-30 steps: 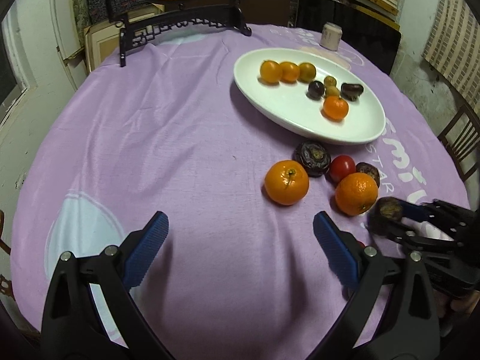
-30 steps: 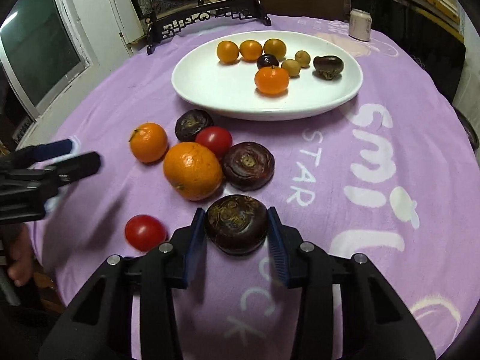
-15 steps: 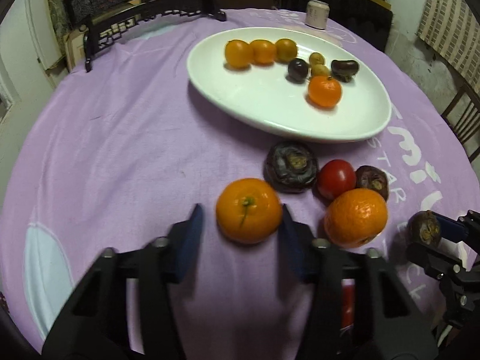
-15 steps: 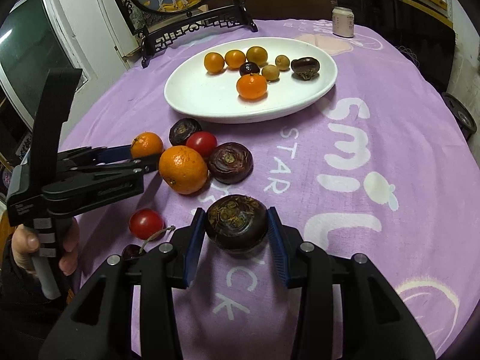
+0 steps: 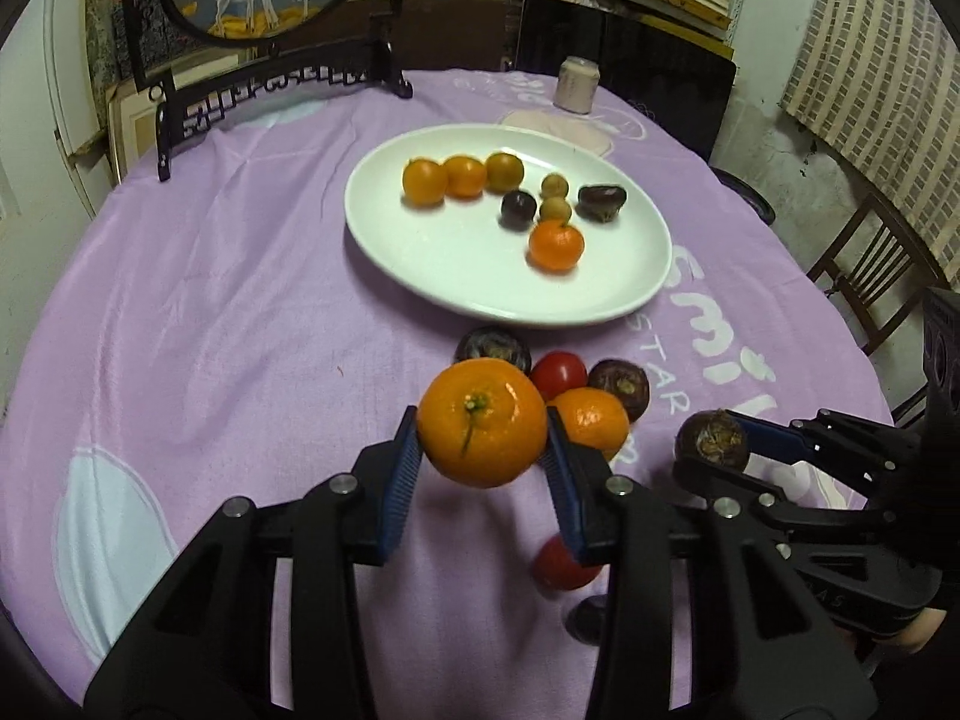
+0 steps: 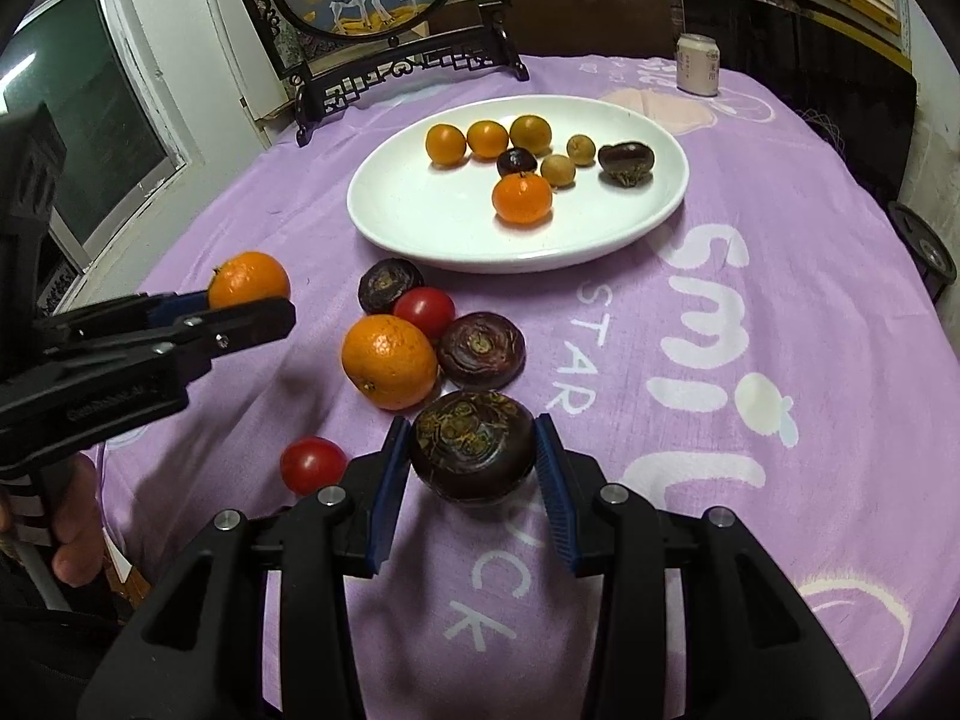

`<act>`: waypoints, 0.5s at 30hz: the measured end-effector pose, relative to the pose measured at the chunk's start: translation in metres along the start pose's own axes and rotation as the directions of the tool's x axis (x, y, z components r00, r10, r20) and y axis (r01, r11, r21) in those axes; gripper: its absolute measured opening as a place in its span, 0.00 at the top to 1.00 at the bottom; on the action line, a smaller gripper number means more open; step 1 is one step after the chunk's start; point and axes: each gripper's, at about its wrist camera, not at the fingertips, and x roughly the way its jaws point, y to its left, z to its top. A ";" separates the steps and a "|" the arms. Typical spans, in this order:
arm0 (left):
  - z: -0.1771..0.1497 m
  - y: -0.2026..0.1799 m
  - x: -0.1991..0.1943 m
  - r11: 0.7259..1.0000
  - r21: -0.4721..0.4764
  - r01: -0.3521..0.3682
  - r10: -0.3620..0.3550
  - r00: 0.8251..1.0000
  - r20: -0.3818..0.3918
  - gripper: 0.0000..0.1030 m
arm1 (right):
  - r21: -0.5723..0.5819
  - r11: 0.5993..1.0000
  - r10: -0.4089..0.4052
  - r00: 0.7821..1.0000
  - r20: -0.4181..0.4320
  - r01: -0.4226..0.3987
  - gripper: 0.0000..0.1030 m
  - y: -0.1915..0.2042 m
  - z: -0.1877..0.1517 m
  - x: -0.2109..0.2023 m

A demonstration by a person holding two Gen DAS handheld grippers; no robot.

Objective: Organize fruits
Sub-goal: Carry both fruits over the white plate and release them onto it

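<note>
The left gripper [image 5: 483, 471] has just closed its fingers on the orange [image 5: 482, 423], which it holds clear of the purple-clothed counter [image 5: 210, 312] toward the near edge. To its right, the right gripper [image 6: 474, 477] has its fingers clamped on a dark water chestnut [image 6: 472, 453], also held above the cloth. The white plate [image 6: 420, 222] sits farther in toward the counter's far edge, straight ahead of both pairs of fingers with loose fruit lying between, and the right gripper looks slightly nearer it, so either load likely only needs carrying forward.
</note>
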 end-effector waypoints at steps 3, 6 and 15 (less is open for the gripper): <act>0.010 0.003 -0.002 1.000 0.003 -0.004 0.003 1.000 0.009 0.61 | -0.008 1.000 0.000 1.000 0.010 0.000 0.59 0.001 0.006 -0.002; 0.031 0.006 0.000 1.000 0.019 -0.017 0.016 1.000 0.021 0.61 | -0.032 0.999 -0.007 1.000 0.022 0.007 0.59 0.002 0.019 -0.004; 0.124 0.009 0.062 0.999 0.015 -0.035 0.035 0.999 -0.033 0.61 | -0.072 0.993 -0.085 0.993 0.076 0.091 0.59 -0.023 0.108 0.029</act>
